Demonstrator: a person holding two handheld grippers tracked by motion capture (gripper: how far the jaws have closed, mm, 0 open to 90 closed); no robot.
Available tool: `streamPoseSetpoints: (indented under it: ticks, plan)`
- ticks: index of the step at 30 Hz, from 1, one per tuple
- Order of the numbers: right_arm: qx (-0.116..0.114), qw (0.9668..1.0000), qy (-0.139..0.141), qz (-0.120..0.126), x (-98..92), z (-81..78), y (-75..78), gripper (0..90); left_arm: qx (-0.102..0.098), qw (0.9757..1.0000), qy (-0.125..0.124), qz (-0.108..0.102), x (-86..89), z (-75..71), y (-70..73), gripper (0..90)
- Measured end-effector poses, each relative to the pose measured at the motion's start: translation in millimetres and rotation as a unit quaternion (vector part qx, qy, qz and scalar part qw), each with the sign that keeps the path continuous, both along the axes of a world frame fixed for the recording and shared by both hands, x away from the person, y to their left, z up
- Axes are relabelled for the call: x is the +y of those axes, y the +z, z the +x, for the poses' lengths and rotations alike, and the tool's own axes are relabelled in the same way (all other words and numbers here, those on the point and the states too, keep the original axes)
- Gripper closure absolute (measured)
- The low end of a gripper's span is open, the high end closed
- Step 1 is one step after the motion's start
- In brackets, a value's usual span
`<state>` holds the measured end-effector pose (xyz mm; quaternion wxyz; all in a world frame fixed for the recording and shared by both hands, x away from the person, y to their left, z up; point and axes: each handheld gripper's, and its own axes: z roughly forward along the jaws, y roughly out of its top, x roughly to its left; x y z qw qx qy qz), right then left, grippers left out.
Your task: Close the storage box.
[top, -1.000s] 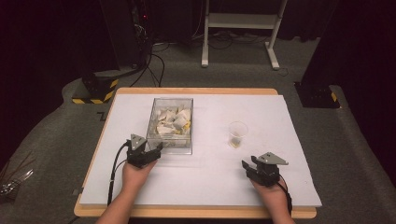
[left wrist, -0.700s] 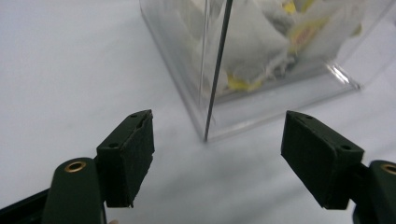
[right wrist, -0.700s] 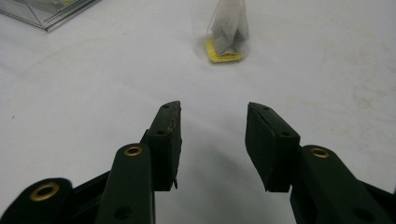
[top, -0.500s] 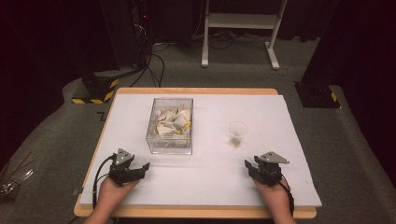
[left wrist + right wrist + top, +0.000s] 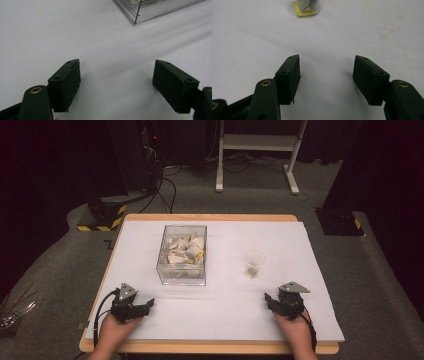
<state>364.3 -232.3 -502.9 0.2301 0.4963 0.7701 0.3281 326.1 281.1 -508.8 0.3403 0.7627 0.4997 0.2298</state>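
Note:
A clear plastic box holding several white and yellow packets stands left of the middle of the white table top. A small clear cup with a packet at its bottom stands to the box's right. My left gripper rests near the front left, short of the box, whose corner shows in the left gripper view. Its jaws are open, have just been opening, and hold nothing. My right gripper sits near the front right, below the cup. Its jaws are also open, just widened, with nothing between them.
The white sheet covers a wooden table whose front edge lies just under both hands. Behind the table are a black-and-yellow base, cables on the floor and the legs of a white stand. Bare sheet lies between the two grippers.
My left gripper has drawn back from the box's front left corner toward the near left of the table. The right gripper has stayed in place.

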Motion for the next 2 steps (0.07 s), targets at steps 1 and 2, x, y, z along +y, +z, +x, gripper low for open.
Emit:
streamPoseSetpoints:
  ticks: [1,2]
  plan:
    - [0.0,1.0,-0.001,0.0,-0.1,0.0,-0.1,36.4,0.0,1.0,0.0,0.0,0.0,0.0,0.0,22.7]
    - [0.0,1.0,-0.004,-0.001,0.0,0.1,-0.1,34.9,-0.001,1.0,0.0,0.001,-0.2,-0.1,-0.1,22.7]
